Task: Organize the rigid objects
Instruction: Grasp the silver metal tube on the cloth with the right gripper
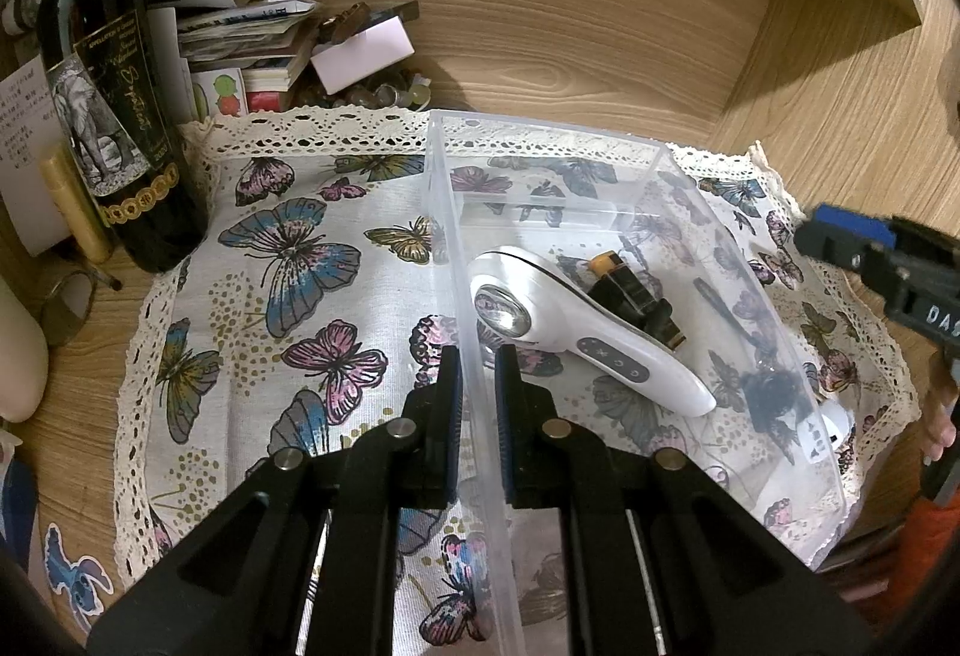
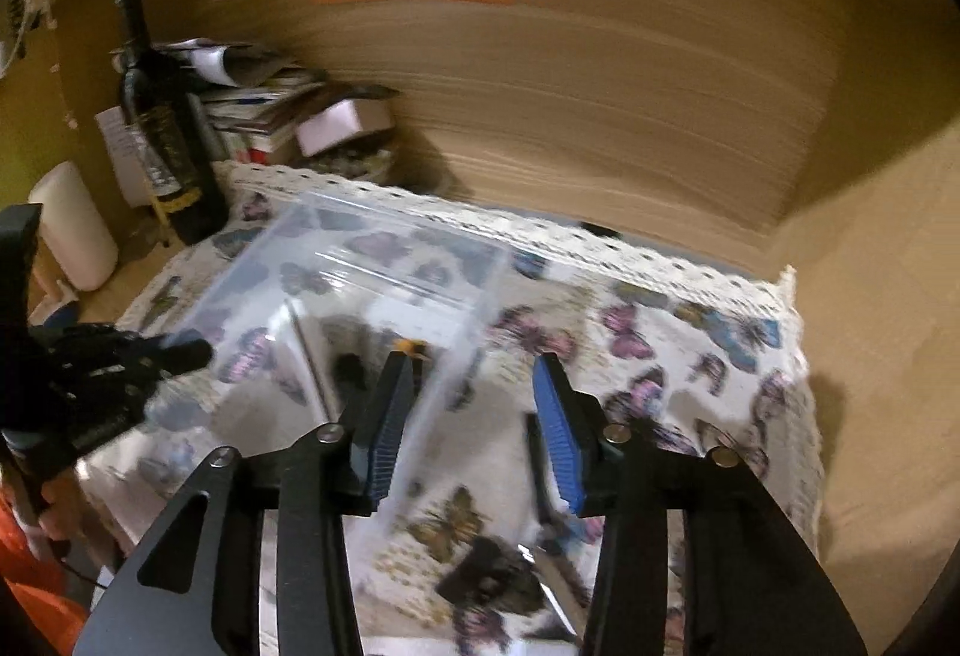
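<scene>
The left gripper was clamped on the wall of the clear box, with the white gadget lying inside. The right gripper hung spread apart (nothing in it). A tug might tip the box.

Wooden desk bears a butterfly cloth and wine bottle.

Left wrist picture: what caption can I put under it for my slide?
Left gripper pinches the wall of a clear plastic box holding a white handheld device, on a butterfly cloth.
</scene>
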Demonstrator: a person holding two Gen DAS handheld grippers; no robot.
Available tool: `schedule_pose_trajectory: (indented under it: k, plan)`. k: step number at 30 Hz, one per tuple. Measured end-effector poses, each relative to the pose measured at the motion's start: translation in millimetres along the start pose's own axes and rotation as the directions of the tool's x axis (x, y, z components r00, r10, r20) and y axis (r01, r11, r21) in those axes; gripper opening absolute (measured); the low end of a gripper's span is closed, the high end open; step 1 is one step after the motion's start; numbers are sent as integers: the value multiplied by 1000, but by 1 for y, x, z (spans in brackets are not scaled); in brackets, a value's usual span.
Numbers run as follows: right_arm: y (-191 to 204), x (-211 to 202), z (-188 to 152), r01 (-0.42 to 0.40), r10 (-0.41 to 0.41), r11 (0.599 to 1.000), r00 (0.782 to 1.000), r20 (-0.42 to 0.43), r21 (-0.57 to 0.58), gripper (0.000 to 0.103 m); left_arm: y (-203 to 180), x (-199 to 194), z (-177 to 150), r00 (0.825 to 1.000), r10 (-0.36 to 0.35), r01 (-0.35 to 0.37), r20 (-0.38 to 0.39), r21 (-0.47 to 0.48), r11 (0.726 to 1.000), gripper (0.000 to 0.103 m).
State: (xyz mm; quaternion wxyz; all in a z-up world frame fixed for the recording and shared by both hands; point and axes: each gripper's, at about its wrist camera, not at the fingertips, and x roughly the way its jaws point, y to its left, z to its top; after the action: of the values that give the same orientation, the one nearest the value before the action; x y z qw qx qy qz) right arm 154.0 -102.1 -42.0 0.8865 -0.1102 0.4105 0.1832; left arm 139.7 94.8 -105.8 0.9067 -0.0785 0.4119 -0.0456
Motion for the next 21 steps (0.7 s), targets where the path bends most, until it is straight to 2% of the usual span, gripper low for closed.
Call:
schedule_pose_trajectory:
  k: [6,18,21]
  plan:
    - [-22,15,-22,49,-46,998,996,-82,35,40,-1,0,0,1000,3,-3,0,1,1000,10]
    - [-47,23,-70,79,-61,993,979,-197,87,40,0,0,-1,1000,7,-7,0,4,1000,10]
    - [-51,25,-80,69,-44,993,971,-235,98,40,0,0,-1,1000,7,-7,0,2,1000,10]
